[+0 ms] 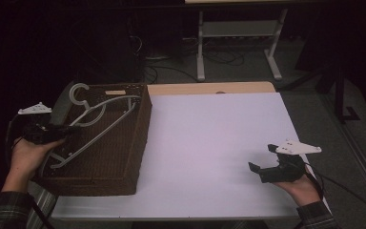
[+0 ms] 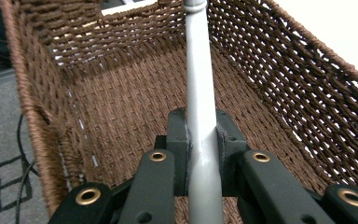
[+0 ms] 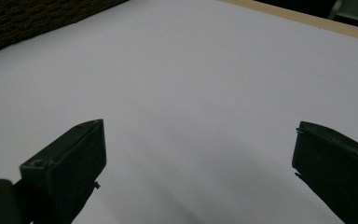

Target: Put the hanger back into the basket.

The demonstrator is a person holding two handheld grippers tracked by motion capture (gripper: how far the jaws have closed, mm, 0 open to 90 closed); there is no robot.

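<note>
A grey plastic clothes hanger (image 1: 100, 119) lies tilted in a brown wicker basket (image 1: 138, 143) at the table's left. My left gripper (image 1: 69, 129) is shut on one arm of the hanger (image 2: 200, 116), which runs up between its jaws over the basket's woven floor (image 2: 135, 102). My right gripper (image 1: 262, 160) hovers low over the white tabletop (image 1: 209, 143) near the right front edge. It is open, and only the bare white surface (image 3: 191, 93) lies between its fingers (image 3: 70, 158).
The basket's dark wall (image 3: 28, 18) appears far off in the right gripper view. A wooden table edge (image 1: 209, 88) runs along the back. Behind it stand a metal table frame (image 1: 238, 43) and floor cables (image 1: 219, 57).
</note>
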